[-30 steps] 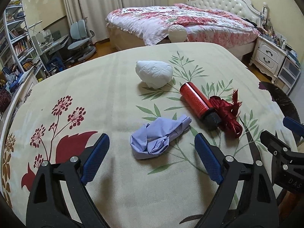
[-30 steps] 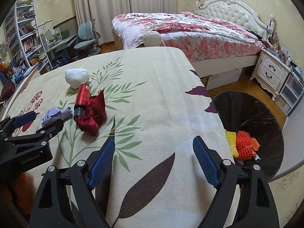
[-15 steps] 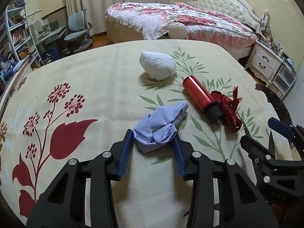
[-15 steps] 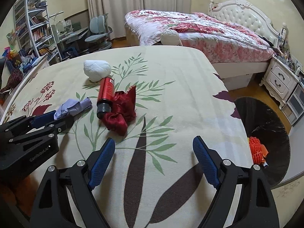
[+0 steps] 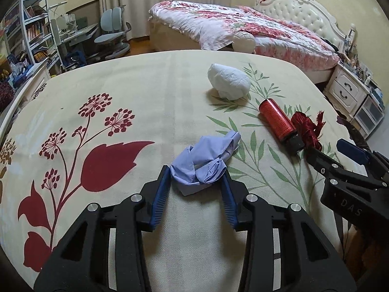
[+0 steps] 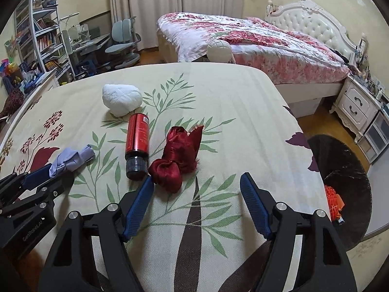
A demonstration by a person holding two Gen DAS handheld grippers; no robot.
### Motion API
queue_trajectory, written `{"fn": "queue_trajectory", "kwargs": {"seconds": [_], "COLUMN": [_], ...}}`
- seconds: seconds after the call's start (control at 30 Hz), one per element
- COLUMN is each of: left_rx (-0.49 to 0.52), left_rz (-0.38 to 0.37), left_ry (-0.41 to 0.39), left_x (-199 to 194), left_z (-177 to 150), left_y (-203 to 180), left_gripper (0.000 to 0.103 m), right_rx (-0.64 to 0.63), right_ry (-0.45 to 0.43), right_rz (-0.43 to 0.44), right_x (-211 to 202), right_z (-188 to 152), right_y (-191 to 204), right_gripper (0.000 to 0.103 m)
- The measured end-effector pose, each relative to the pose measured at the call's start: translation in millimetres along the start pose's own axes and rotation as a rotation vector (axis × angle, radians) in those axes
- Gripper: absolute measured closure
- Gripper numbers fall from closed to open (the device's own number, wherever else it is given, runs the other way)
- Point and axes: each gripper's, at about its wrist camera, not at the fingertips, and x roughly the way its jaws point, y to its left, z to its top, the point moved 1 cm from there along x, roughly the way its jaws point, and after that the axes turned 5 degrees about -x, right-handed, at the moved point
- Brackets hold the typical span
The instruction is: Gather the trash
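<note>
Floral cloth covers the worktop (image 5: 155,92). Left gripper (image 5: 197,182) has its fingers narrowed onto the blue wad (image 5: 206,160), apparently gripping it; lifting comes next. Tissue (image 6: 121,99), bottle (image 6: 137,143) and ribbon (image 6: 177,155) wait. Right gripper (image 6: 197,204) stands wide. Bin (image 6: 345,182) holds orange scraps (image 6: 334,202).

One blue wad (image 5: 205,163), one white wad (image 5: 228,81), one red bottle (image 5: 279,121), one red ribbon (image 6: 177,158)

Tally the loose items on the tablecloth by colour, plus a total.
White: 1, paper wad
Red: 2, bottle and ribbon bundle
Blue: 1, crumpled glove, between the left gripper fingers
Total: 4
</note>
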Motion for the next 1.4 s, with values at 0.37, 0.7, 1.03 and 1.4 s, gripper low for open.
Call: {"fn": "queue_trajectory", "kwargs": {"seconds": [0.37, 0.7, 1.03, 1.4], "left_rx": [-0.011, 0.015, -0.008, -0.056], "left_rz": [-0.025, -0.038, -0.021, 0.018], "left_ry": [0.017, 0.003, -0.005, -0.013], "left_x": [10, 15, 17, 16], "left_z": [9, 16, 17, 16], "left_y": [1, -4, -2, 7], "left_gripper": [0.038, 0.051, 0.053, 0.053], "right_rx": [0.016, 0.028, 0.027, 0.023], "right_ry": [-0.003, 0.003, -0.007, 0.009], "right_rz": [0.001, -0.004, 0.0, -0.01], "right_x": [-1, 1, 1, 14], "right_z": [1, 2, 8, 18], "right_y": [1, -3, -1, -1], "right_gripper": [0.033, 0.033, 0.033, 0.041]}}
